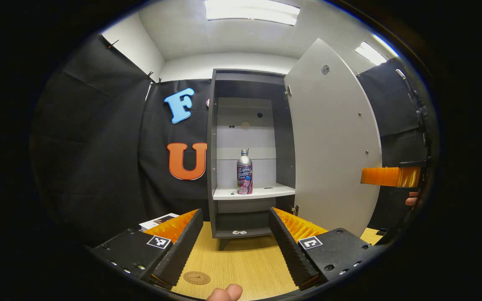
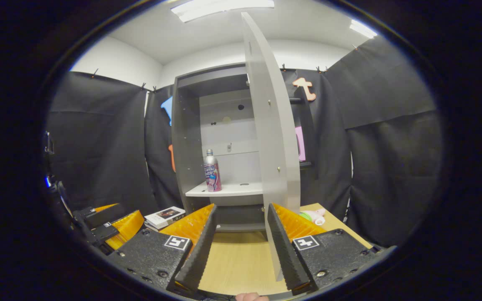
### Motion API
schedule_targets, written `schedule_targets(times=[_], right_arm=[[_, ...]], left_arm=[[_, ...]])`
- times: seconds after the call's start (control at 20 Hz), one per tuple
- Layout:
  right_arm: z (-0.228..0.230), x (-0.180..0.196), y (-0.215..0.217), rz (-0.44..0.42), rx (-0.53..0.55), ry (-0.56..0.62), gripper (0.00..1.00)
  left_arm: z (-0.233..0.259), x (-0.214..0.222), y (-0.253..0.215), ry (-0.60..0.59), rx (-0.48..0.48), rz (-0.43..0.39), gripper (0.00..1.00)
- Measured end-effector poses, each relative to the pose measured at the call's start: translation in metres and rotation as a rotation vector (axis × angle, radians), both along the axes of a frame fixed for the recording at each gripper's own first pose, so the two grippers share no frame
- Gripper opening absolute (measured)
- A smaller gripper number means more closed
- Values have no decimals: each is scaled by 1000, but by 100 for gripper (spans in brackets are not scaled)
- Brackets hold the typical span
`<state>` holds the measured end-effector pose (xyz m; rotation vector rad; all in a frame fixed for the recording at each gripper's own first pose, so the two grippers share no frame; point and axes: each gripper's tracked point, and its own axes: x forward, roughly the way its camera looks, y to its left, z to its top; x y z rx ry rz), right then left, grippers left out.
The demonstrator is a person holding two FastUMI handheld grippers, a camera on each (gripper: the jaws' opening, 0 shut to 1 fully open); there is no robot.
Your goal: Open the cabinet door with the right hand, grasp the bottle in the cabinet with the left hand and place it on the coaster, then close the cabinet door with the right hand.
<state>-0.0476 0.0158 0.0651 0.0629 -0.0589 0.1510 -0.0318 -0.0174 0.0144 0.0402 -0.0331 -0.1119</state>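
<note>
The grey cabinet (image 1: 214, 138) stands with its door (image 1: 333, 142) swung wide to the right. A silver bottle (image 1: 244, 171) with a pink label stands upright on the white shelf (image 1: 266, 192). My left gripper (image 1: 236, 217) is open, low over the wooden table and well short of the bottle. A round brown coaster (image 1: 196, 278) lies on the table beneath it. In the right gripper view, my right gripper (image 2: 242, 209) is open, with the door's edge (image 2: 272, 138) in the gap, close against one finger (image 2: 285, 246). The bottle (image 2: 212, 171) shows there too.
A book (image 2: 165, 216) lies on the table left of the cabinet, and a pink and green toy (image 2: 314, 216) lies behind the door. The right gripper (image 1: 391, 176) and its hand (image 1: 411, 200) are beyond the door's outer edge. The left gripper (image 2: 111, 228) is low on the left.
</note>
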Motion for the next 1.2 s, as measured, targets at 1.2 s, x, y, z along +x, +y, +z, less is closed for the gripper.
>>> schedule_targets(times=[1.2], right_arm=[[-2,18,8,11,-14,41,76]], left_arm=[[29,243,-52,-37,-23,-83,95]])
